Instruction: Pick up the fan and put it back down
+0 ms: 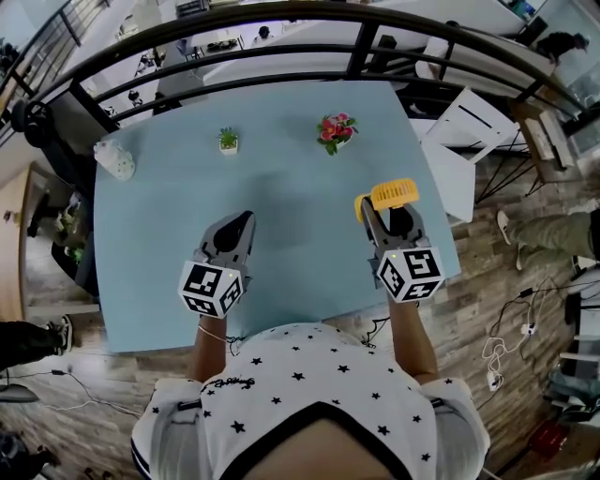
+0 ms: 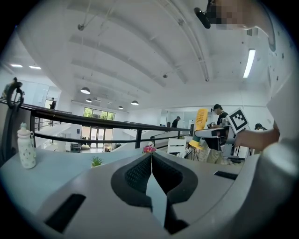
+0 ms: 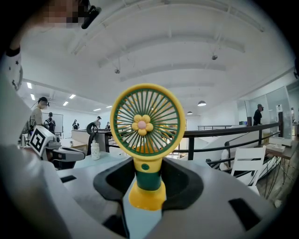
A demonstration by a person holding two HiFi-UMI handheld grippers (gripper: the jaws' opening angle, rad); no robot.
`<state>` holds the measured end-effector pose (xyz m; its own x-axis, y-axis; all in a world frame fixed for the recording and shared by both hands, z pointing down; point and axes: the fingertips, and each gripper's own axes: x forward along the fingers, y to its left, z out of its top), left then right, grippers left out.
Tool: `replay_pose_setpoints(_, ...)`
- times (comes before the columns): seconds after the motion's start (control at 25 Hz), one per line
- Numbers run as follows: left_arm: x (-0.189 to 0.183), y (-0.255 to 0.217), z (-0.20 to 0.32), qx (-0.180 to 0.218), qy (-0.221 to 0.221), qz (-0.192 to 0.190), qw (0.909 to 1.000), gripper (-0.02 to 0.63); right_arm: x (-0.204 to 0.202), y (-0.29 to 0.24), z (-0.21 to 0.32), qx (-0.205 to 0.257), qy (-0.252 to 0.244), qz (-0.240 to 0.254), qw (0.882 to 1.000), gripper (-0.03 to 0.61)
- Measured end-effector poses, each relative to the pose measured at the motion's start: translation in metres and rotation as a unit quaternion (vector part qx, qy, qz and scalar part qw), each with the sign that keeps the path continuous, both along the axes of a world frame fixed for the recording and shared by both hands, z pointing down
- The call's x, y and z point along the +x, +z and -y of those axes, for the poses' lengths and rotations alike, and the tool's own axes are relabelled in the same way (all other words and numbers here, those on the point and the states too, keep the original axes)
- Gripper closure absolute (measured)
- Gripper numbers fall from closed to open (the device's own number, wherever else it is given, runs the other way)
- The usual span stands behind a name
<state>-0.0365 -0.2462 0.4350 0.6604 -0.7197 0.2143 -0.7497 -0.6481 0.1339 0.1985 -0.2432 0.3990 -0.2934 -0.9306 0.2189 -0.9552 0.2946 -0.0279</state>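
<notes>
The small yellow and green fan (image 3: pixel 146 123) stands upright in my right gripper (image 3: pixel 148 173), which is shut on its green stem. Its yellow base hangs just above the light blue table (image 1: pixel 281 187), near the right edge. From above, the fan's yellow head (image 1: pixel 393 193) shows over the right gripper (image 1: pixel 387 212). My left gripper (image 1: pixel 246 223) hovers over the table's middle left. It is shut with nothing between its fingers, the tips meeting in the left gripper view (image 2: pixel 151 158). That view also shows the fan (image 2: pixel 201 122) off to the right.
At the table's far edge stand a small green plant (image 1: pixel 228 141) and a pot of pink flowers (image 1: pixel 336 129). A white bottle (image 1: pixel 114 159) sits at the far left corner. A black railing (image 1: pixel 281 19) runs behind the table, with a white chair (image 1: pixel 473 122) at the right.
</notes>
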Motion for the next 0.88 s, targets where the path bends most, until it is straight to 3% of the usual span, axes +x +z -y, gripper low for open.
replay_pose_setpoints(0.88,-0.0019,-0.0035,-0.0061,0.003,-0.002,0.003,1.0,0.585,-0.0027,0.0017,-0.0038,-0.001,-0.005,0.001,1.0,0.403)
